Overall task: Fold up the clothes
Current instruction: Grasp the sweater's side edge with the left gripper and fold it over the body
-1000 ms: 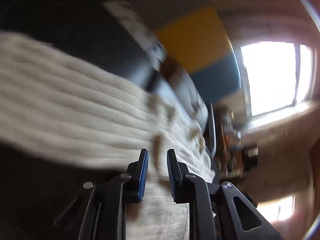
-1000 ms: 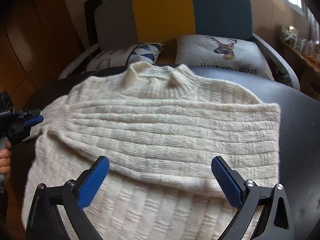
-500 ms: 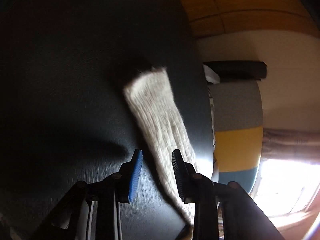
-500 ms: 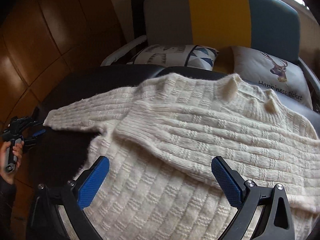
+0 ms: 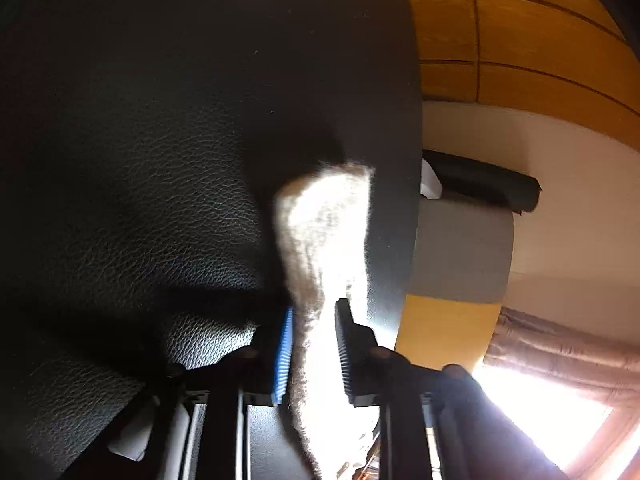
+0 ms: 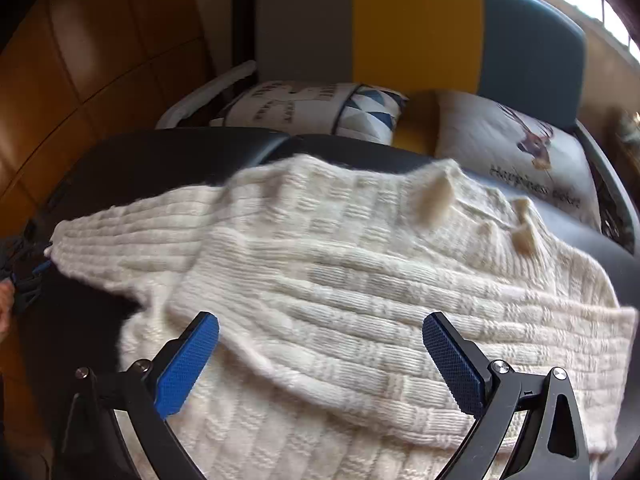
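With the left gripper (image 5: 312,354) jaws clamped on the cuff of the cream cable-knit sweater (image 6: 340,304) spread on the black leather worktop (image 6: 160,160), carry that sleeve flat across the chest while the right gripper (image 6: 320,360), jaws wide open and empty, hovers above.

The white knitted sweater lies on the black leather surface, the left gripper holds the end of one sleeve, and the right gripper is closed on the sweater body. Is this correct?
One part is wrong. The right gripper is open: the right wrist view shows its jaws spread wide above the sweater, gripping nothing. The rest holds: the sweater lies on the black leather surface, and the left gripper holds the sleeve end.
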{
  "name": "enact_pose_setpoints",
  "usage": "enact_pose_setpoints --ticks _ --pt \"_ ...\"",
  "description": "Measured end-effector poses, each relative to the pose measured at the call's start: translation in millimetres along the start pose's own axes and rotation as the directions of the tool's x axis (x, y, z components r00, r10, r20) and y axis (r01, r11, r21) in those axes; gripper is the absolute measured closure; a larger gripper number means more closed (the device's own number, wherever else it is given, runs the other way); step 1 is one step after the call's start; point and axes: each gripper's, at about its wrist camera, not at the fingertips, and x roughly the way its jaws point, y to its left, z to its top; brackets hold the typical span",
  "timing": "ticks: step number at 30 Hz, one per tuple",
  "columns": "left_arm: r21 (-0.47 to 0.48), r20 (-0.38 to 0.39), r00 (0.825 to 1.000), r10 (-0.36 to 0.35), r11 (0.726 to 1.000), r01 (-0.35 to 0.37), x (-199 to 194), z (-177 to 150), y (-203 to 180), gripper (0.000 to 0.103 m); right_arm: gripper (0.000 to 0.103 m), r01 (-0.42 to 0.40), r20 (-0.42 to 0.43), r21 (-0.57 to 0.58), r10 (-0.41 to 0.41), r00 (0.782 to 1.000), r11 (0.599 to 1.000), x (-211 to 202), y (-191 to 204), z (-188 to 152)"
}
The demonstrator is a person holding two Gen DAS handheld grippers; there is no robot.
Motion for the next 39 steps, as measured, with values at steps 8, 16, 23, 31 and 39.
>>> enact_pose_setpoints --ticks 8,16,23,31,39 --pt "0.090 0.054 0.998 0.033 0.995 -0.038 3 -8 -13 0.099 0.000 -0.023 -0.047 0.023 0.024 0.999 0.999 20 -12 -16" --pt "0.366 -0.039 0.994 -0.105 0.924 0.112 -5 -76 -92 0.100 0.000 -0.001 -0.060 0.009 0.002 0.998 1.000 26 -9 -18" --pt "0.515 -0.277 0.945 -0.172 0.804 0.297 21 -193 -159 0.100 0.000 0.035 -0.068 0.035 -0.033 0.997 0.999 28 -7 -13" --pt "0.593 -0.504 0.864 -0.018 0.720 0.361 109 -342 -188 0.100 0.000 -0.076 0.025 0.126 0.073 0.997 0.989 6 -29 -12" --pt "0.710 -0.565 0.782 0.261 0.637 0.300 196 -445 -134 0.100 0.000 -0.127 0.156 0.269 0.087 0.984 0.955 -47 -91 -34"
